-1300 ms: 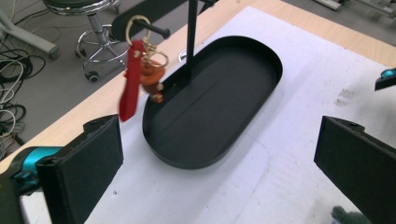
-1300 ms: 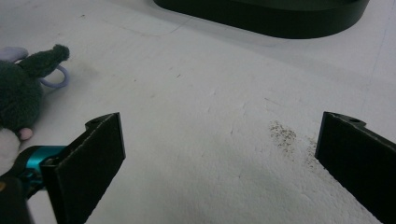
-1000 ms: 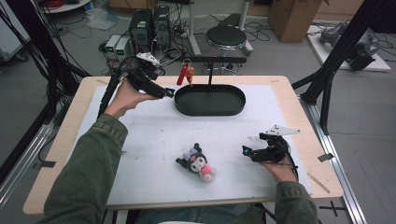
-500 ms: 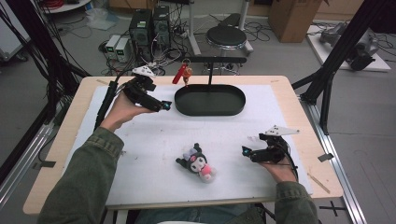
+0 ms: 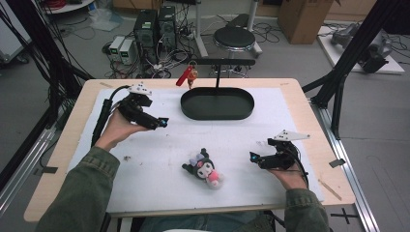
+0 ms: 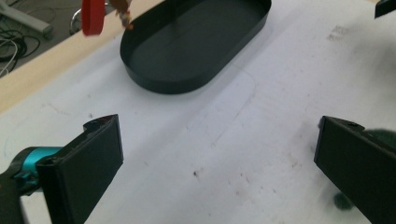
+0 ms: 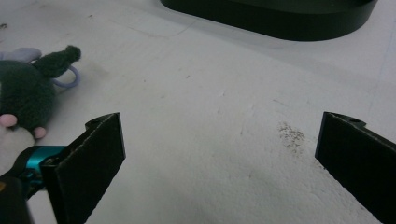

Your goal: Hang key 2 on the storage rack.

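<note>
Above white mat: left gripper [image 5: 162, 122] raised, jaws wide, empty | right gripper [image 5: 253, 157] low, jaws wide, empty | plush toy [image 5: 205, 167] lying diagonally between them

Dark plush toy [image 5: 204, 168] lies near black oval tray [image 5: 217, 114].

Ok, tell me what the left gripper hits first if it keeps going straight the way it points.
Probably the white mat: the left gripper is open and aimed forward and down at bare mat. The black tray lies farther along that line, though depth is hard to judge.
</note>
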The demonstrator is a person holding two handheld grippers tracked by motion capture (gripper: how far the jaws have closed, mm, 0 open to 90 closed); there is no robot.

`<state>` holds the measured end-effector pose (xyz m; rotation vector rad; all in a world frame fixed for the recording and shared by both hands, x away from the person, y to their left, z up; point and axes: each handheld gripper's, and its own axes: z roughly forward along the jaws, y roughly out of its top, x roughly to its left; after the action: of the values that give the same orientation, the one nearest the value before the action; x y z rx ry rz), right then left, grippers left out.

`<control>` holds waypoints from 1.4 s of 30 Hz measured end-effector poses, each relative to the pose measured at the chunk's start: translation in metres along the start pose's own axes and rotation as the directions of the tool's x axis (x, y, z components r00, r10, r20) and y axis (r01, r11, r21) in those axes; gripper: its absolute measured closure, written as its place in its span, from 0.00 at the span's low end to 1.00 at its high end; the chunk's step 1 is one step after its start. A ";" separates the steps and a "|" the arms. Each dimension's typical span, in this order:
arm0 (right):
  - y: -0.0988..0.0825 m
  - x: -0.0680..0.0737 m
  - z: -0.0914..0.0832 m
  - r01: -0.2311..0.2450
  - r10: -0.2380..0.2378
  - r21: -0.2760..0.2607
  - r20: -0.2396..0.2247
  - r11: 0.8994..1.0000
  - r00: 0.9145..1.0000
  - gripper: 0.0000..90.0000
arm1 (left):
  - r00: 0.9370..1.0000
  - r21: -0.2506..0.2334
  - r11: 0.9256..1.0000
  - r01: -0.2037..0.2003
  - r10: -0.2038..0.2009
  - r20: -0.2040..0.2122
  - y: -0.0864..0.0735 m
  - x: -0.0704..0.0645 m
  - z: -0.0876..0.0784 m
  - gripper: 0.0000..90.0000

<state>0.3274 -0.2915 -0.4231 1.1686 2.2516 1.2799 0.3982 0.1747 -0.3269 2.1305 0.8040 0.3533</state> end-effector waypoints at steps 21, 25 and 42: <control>0.027 0.056 0.013 0.114 -0.110 0.060 -0.060 0.992 0.992 0.01 | 0.997 0.042 0.997 0.067 -0.065 -0.049 -0.079 0.007 -0.029 0.02; 0.031 0.064 0.016 0.130 -0.125 0.071 -0.068 0.989 0.990 0.01 | 0.996 0.013 0.997 0.073 -0.072 -0.061 -0.092 0.006 -0.036 0.02; 0.043 0.103 0.035 0.205 -0.186 0.145 -0.131 0.968 0.974 0.01 | 0.984 0.028 0.991 0.130 -0.125 -0.124 -0.138 0.003 -0.057 0.02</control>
<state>0.3048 -0.1804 -0.3942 0.9122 2.5219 1.1376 0.3136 0.2750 -0.3987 2.0935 1.0187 0.4070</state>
